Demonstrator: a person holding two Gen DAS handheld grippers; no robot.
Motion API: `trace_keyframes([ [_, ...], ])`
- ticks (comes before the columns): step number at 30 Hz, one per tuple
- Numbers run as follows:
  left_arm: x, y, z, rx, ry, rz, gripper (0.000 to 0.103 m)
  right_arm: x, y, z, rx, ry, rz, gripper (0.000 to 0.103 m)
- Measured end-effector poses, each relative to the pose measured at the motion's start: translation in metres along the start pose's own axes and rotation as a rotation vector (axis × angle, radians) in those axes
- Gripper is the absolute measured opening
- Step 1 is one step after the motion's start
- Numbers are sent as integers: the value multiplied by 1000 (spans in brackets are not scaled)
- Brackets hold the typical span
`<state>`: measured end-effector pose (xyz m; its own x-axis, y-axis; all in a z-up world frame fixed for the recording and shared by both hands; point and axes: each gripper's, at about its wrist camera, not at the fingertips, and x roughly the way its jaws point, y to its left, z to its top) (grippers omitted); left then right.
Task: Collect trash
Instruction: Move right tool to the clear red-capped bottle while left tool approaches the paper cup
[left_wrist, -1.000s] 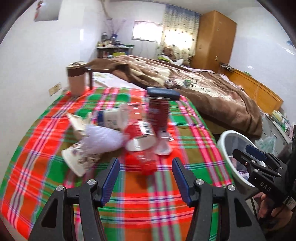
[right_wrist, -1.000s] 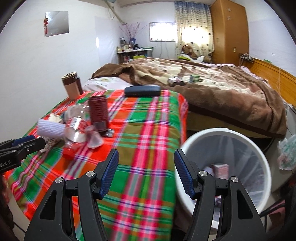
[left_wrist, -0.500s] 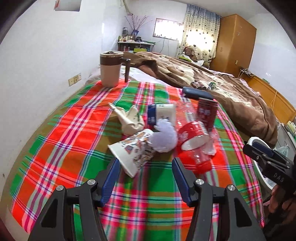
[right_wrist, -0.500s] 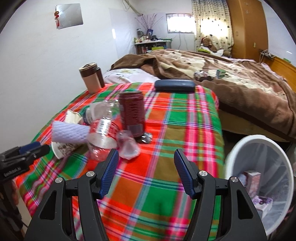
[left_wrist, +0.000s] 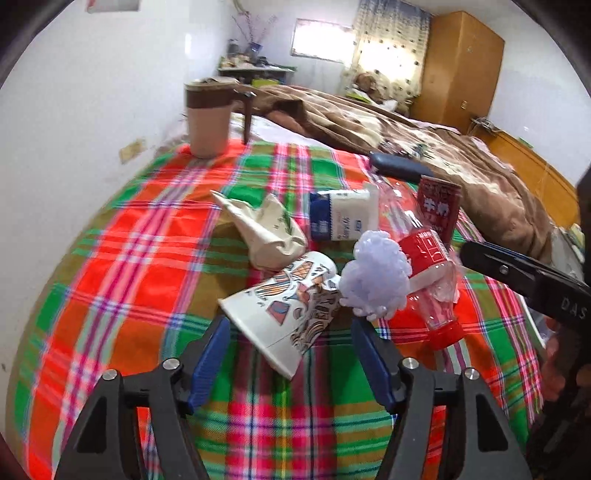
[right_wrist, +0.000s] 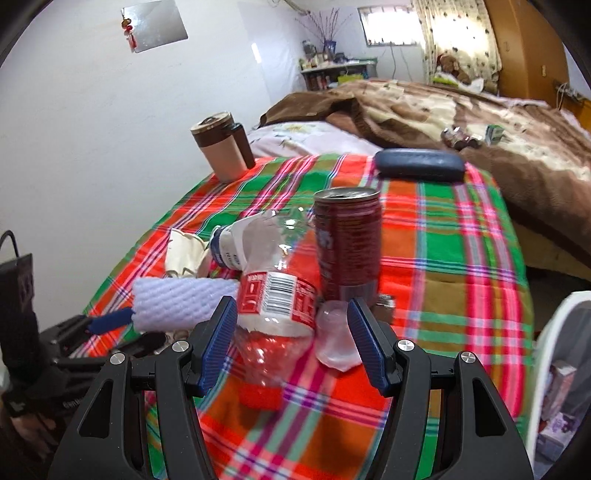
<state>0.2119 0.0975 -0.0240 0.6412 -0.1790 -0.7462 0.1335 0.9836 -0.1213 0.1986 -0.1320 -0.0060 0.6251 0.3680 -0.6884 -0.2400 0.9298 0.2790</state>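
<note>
A pile of trash lies on the plaid tablecloth. A patterned paper cup lies on its side with its near rim between the fingers of my left gripper, whose jaws are opening and do not press it. Beside it are a white foam net, a crumpled cup, a white-and-blue carton and a red can. My right gripper stands open around the neck end of a clear red-labelled bottle and a small clear cup, with the red can just behind.
A brown-lidded mug stands at the table's far corner by the wall, and a dark glasses case lies at the far edge. A white trash bin with some packaging in it stands right of the table. A bed with a brown blanket lies beyond.
Both grippers have closed in on the trash pile. The left jaws have widened around the patterned cup, and the right gripper has swung from the bin to the bottle and can.
</note>
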Motion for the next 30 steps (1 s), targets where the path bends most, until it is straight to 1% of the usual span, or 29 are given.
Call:
trace_keyframes([
  [3, 7, 0, 4, 26, 1, 12, 69, 10, -1, 1, 23, 25, 19, 63],
  [5, 13, -1, 8, 58, 14, 8, 73, 13, 1, 1, 16, 24, 16, 63],
  [8, 21, -3, 13, 110, 32, 27, 73, 16, 6, 4, 3, 31, 27, 63],
  [10, 24, -3, 16, 136, 26, 40, 73, 18, 8, 6, -4, 37, 32, 63],
  [13, 28, 0, 21, 141, 32, 15, 73, 22, 13, 10, -34, 49, 20, 63],
  [15, 33, -1, 22, 167, 45, -5, 74, 24, 15, 11, -46, 54, 6, 63],
  [18, 40, -1, 23, 200, 67, -6, 74, 27, 16, 14, -44, 57, -10, 64],
  [22, 44, 4, 26, 176, 67, -44, 73, 38, 16, 13, -41, 95, -48, 64],
  [25, 45, 8, 26, 151, 67, -62, 73, 39, 13, 12, -23, 89, -43, 64],
  [28, 43, 8, 26, 151, 64, -73, 67, 39, 12, 13, -10, 91, -40, 64],
  [30, 43, 7, 26, 155, 63, -81, 67, 39, 13, 12, -11, 88, -43, 63],
])
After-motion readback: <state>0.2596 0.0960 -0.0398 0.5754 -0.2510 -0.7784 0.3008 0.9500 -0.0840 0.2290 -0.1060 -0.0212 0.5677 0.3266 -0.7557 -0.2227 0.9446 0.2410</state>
